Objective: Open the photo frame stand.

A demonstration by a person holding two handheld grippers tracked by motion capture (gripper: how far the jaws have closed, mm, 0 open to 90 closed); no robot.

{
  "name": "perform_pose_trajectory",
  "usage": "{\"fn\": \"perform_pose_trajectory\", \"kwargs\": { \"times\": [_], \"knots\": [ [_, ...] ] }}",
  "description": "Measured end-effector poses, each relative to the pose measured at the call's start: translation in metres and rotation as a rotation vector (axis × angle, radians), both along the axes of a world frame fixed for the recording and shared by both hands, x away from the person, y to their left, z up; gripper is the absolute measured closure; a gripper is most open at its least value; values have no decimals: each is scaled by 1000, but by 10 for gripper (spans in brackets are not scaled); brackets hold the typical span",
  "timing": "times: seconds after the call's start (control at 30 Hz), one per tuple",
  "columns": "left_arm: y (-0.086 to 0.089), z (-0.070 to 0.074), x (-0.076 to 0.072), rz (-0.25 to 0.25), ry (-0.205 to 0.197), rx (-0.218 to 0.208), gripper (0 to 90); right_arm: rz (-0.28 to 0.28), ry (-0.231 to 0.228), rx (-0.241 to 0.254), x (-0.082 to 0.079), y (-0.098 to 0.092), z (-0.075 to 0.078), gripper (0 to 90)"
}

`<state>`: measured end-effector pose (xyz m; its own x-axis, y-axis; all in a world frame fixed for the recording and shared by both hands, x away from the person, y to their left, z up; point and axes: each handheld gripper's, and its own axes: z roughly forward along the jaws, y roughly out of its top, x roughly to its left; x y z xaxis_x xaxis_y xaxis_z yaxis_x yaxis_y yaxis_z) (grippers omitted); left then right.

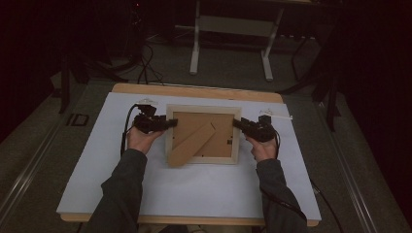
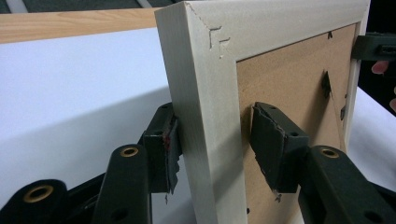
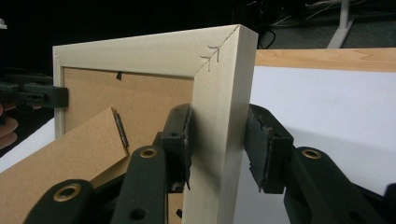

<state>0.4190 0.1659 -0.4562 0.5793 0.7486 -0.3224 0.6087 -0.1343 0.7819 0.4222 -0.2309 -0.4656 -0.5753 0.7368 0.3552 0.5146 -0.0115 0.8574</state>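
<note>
Gripping nothing firmly that I can see, my left gripper [image 1: 167,123] straddles the left rail of the picture frame [image 1: 203,110]: in the left gripper view one pad [image 2: 169,156] touches the outer face, while the other pad [image 2: 269,145] stands just off the brown backing board [image 2: 289,88], so I read it as released around the rail. Across at 3 o'clock, my right gripper [image 1: 239,123] brackets the right rail; its inner pad [image 3: 180,142] lies against the frame and its outer pad [image 3: 261,147] sits just beside it, a sliver of gap showing, so I call that loose too. From above, the frame lies back-up at the table's centre, toward 12 o'clock, its cardboard stand [image 1: 190,143] angling down toward 7 o'clock. Beneath it is the white sheet [image 1: 204,189] on the wooden table [image 1: 194,91].
</note>
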Motion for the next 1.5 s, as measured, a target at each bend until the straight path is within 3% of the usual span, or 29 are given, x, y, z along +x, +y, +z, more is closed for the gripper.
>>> {"fn": "perform_pose_trajectory", "kwargs": {
  "times": [0.2, 0.7, 0.9, 1.1, 1.5],
  "knots": [
    [3, 2, -1, -8, 12, -21, 569, 3, -6, -9, -1, 0, 2, 622],
    [-1, 8, -3, -14, -17, -8, 583, -6, -27, -39, -5, -1, 10, 626],
    [-2, 10, -4, -16, -35, 2, 583, -8, -37, -51, -6, -2, 12, 626],
    [-4, 13, -5, -4, -85, 7, 580, -17, -67, -83, -7, -1, 19, 628],
    [-5, 15, -4, 11, -125, 16, 571, -27, -103, -103, -7, 3, 22, 628]
  ]
}}
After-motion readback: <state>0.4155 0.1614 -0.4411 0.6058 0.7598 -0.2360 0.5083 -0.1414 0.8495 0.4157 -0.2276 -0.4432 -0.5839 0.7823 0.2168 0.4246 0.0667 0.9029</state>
